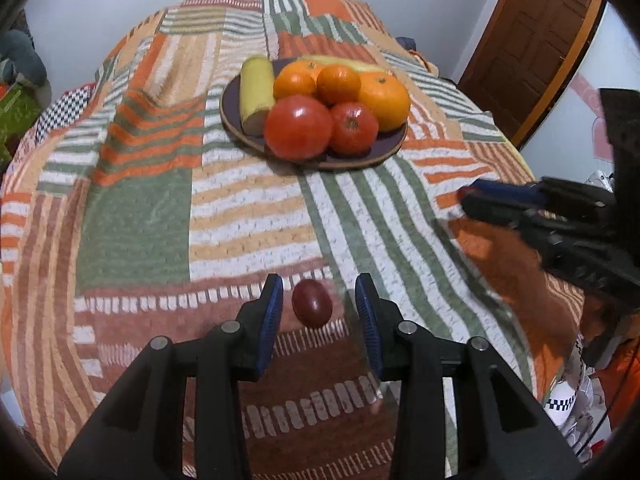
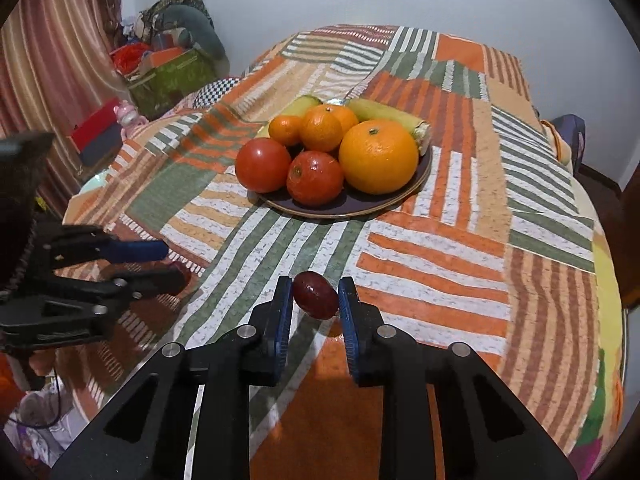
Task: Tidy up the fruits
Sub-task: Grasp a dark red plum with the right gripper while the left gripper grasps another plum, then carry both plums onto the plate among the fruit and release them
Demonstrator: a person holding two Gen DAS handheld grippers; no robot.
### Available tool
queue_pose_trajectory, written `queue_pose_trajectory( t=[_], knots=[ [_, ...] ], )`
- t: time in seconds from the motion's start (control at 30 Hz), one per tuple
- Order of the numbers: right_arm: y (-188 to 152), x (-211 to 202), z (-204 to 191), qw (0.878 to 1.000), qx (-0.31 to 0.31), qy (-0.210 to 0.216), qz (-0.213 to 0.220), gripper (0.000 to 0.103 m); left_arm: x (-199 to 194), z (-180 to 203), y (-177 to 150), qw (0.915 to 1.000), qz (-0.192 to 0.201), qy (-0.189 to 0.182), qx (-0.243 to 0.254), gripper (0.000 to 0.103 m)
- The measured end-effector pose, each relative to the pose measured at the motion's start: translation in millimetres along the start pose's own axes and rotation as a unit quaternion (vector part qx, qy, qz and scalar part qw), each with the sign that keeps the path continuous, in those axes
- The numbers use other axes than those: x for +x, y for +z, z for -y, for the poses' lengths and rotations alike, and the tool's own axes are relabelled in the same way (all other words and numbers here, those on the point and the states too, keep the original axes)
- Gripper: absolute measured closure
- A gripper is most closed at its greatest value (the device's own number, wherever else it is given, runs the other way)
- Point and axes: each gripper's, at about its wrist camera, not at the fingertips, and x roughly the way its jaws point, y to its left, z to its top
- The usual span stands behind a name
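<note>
Left gripper (image 1: pixel 318 285): jaws apart, straddling a small dark red fruit (image 1: pixel 312 308) that lies on the striped cloth (image 1: pixel 248 208). It sits nearer the left pad, and no contact shows on either side.

Right gripper (image 2: pixel 315 285): jaws drawn in on a second dark red fruit (image 2: pixel 315 295), pads against both its sides. It looks gripped, though I can't tell if it's off the cloth.

Both fruits are well short of the plate (image 1: pixel 360 158), which is already crowded with oranges (image 1: pixel 384 98), tomatoes (image 1: pixel 298 126) and pale yellow-green pieces (image 1: pixel 256 92).

Handling, judged: the fruits look light, smooth-skinned, glossy and egg-shaped, so likely slippery and prone to rolling or squirting out of a hard pinch. The skin probably bruises or splits. Take each across its short middle, pads centred on the widest part, squeezing gently — just enough to lift. Free room on the plate is at the near rim, and a round fruit may roll off there.
</note>
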Motion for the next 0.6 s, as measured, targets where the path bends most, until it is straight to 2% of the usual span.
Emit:
queue_pose_trajectory(
  t=[0.07,0.13,0.17,0.23,0.4,0.6],
  knots=[
    [-2,-4,0,1.000,0.000,-0.002,0.002,0.082,5,-2,-3,1.0000,-0.004,0.003,-0.004,0.069],
    [-3,-7,1,1.000,0.002,-0.002,0.004,0.082,8,-2,-5,0.9999,-0.004,0.013,-0.004,0.078],
    [-3,-8,2,1.000,0.003,-0.002,0.004,0.082,8,-3,-6,0.9999,0.000,0.015,-0.005,0.079],
    [-4,-11,2,1.000,0.004,0.000,0.007,0.082,6,-3,-5,0.9999,0.001,0.008,-0.008,0.083],
    [0,-15,4,1.000,0.006,0.001,0.015,0.082,-3,-4,2,0.9998,0.014,0.013,-0.005,0.083],
    [21,-22,5,0.999,0.001,0.000,0.041,0.082,-20,-5,28,0.9988,0.046,0.017,-0.003,0.083]
  ],
)
